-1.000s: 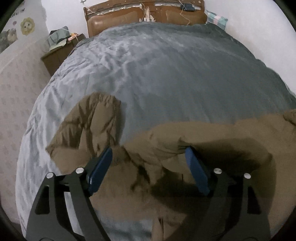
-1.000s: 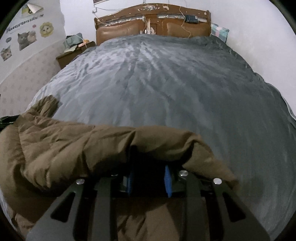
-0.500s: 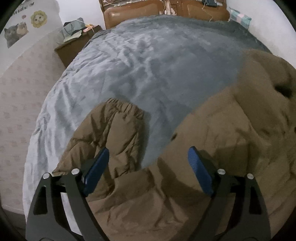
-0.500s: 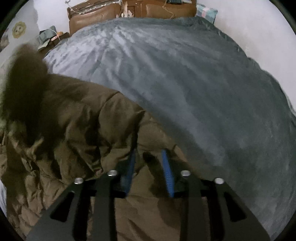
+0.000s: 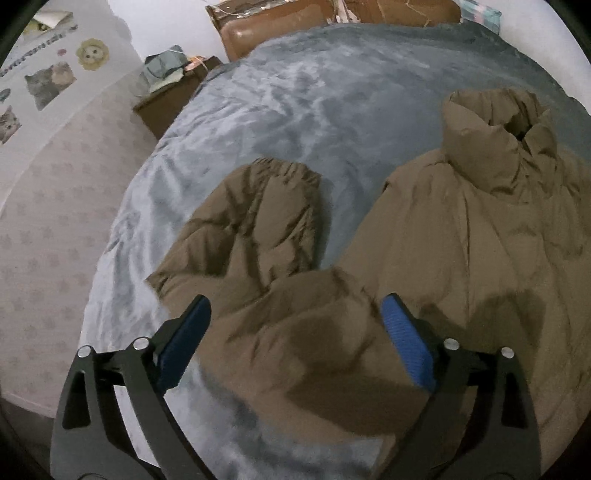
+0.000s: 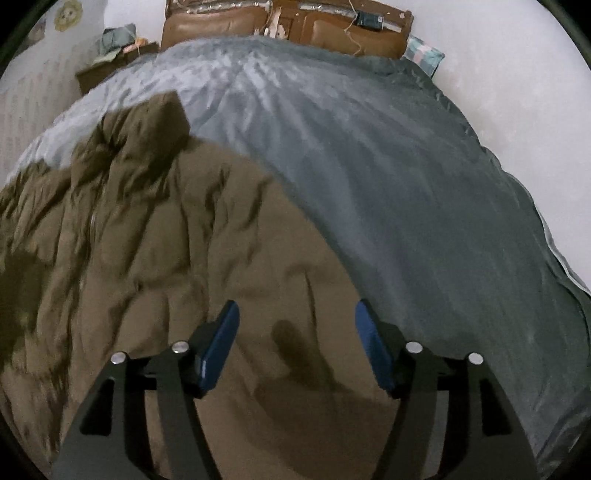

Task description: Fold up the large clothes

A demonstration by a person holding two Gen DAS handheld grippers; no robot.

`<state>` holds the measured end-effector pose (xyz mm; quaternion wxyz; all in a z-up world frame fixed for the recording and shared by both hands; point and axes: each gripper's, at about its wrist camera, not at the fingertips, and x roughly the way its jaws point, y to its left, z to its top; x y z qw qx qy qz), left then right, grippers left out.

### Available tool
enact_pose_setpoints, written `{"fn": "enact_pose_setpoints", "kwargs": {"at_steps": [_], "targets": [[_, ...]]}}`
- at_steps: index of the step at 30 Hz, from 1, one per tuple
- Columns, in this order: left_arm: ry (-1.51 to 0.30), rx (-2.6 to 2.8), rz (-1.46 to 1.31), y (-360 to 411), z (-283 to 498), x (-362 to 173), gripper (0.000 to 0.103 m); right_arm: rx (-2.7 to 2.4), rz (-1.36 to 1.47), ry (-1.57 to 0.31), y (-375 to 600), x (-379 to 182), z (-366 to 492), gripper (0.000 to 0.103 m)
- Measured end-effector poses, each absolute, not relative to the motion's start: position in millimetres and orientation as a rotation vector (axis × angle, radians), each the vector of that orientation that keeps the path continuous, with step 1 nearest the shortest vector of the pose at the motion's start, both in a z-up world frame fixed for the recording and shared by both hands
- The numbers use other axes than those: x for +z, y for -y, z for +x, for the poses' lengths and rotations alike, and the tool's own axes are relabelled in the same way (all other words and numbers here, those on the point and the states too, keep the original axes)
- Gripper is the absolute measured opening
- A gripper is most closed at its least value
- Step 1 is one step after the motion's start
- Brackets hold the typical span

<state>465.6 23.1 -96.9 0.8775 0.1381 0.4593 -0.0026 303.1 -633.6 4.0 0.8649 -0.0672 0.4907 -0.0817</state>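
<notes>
A brown padded jacket (image 5: 461, 236) lies spread on the bed (image 5: 295, 110), which has a grey-blue blanket. Its collar (image 5: 495, 122) stands up and points toward the brown headboard (image 6: 288, 26). One sleeve (image 5: 258, 221) lies on the left side, apart from the body of the jacket.

The left hand-held gripper (image 5: 295, 332) is above the shoulder part, and its blue fingers (image 5: 406, 347) are wide apart and hold nothing. The right hand-held gripper (image 6: 295, 339) is above the right part of the jacket, near its edge; its fingers (image 6: 218, 350) are also apart and empty.
</notes>
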Motion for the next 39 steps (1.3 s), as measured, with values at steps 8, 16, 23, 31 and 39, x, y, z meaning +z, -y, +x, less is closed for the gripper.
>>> {"fn": "enact_pose_setpoints", "kwargs": {"at_steps": [8,16,23,31,39], "targets": [[-0.984,0.047,0.203,-64,409,-106,0.096,-0.192,-0.156,-1.065,643,3,241,0.071],[-1.020,0.084,0.215,-87,374,-123,0.096,-0.192,-0.055,-1.078,665,13,176,0.071],[-1.034,0.096,0.196,-96,352,-123,0.096,-0.103,0.114,-1.110,671,4,155,0.071],[-1.054,0.099,0.149,-110,336,-122,0.096,-0.142,0.213,-1.200,691,-36,167,0.020],[-1.057,0.119,0.150,-119,341,-116,0.096,-0.461,-0.149,-1.035,733,34,198,0.015]]}}
